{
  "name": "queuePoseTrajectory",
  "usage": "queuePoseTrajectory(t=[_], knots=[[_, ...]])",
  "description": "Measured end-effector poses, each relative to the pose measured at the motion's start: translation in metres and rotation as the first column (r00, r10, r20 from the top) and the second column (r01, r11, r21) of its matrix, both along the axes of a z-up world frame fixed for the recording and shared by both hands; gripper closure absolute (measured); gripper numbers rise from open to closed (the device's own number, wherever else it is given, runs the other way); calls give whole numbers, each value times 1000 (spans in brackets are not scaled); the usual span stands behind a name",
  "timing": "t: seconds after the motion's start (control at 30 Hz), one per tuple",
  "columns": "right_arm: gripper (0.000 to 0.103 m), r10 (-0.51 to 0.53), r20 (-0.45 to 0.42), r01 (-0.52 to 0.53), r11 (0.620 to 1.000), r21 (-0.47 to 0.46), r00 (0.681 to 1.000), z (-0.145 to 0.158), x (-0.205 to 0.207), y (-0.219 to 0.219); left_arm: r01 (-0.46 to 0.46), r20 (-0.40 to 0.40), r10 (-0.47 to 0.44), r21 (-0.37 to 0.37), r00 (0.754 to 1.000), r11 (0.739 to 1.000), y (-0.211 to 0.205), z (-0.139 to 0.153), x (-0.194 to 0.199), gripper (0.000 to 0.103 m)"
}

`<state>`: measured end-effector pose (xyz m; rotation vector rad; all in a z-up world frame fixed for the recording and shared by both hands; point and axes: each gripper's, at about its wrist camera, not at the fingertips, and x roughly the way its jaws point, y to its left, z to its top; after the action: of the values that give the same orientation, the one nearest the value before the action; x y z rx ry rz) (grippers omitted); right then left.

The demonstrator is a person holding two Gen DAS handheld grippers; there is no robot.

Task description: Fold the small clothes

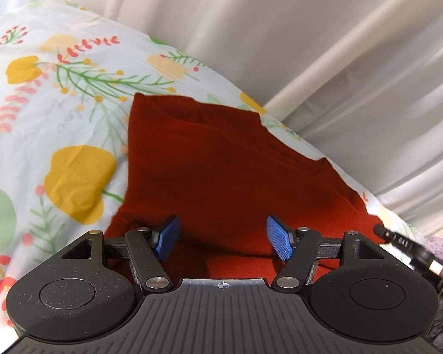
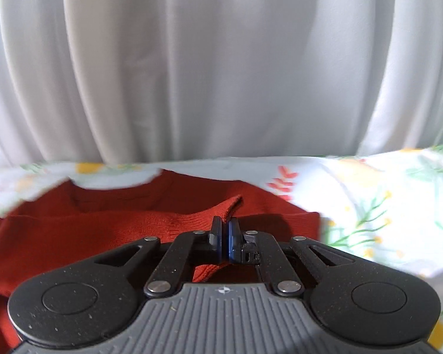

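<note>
One legible mark, "0AS", on black tool (image 1: 404, 243) at lower right. Rust-red knit garment (image 1: 221, 159) on floral sheet (image 1: 59, 103). Left gripper (image 1: 223, 237) agape, empty; right gripper (image 2: 225, 237) pinching garment fold.

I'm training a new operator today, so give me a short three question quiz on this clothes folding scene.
1. True or false: the left gripper is clamped on the red garment.
2. What does the right gripper hold? A) the floral sheet B) a fold of the red garment C) the curtain
3. Fill in: the red garment lies on a ____ sheet.

Key
1. False: its jaws stand open above the cloth.
2. B.
3. Floral.
</note>
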<state>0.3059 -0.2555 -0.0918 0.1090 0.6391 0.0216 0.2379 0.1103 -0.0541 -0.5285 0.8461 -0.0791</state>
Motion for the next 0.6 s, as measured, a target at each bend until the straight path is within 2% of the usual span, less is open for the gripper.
queuePoseTrajectory(t=[0.1, 0.27, 0.37, 0.4, 0.47, 0.53, 0.6], knots=[[100, 0, 0, 0, 1000, 2, 1000, -3, -1, -5, -10, 5, 10, 15, 1000, 1000, 4, 7, 1, 33], [100, -13, 27, 15, 997, -71, 1000, -5, 0, -4, -9, 7, 9, 60, 1000, 998, 2, 11, 11, 32], [99, -101, -19, 99, 992, -81, 995, -11, 7, -7, 7, -2, -7, 95, 1000, 995, -4, 10, 15, 32], [99, -128, -33, 126, 991, -55, 991, -12, 7, -12, 19, -1, -19, 104, 1000, 994, -6, 10, 17, 32], [95, -143, -41, 146, 987, 65, 989, -9, 1, -24, 45, 1, -45, 127, 999, 991, -13, 9, 21, 32], [88, -116, -22, 118, 981, 153, 993, -4, -4, -26, 68, -1, -69, 158, 998, 985, -24, 8, 27, 32], [82, -44, 0, 43, 984, 170, 999, 1, -3, -15, 94, 5, -97, 191, 995, 977, -38, 6, 36, 32]])
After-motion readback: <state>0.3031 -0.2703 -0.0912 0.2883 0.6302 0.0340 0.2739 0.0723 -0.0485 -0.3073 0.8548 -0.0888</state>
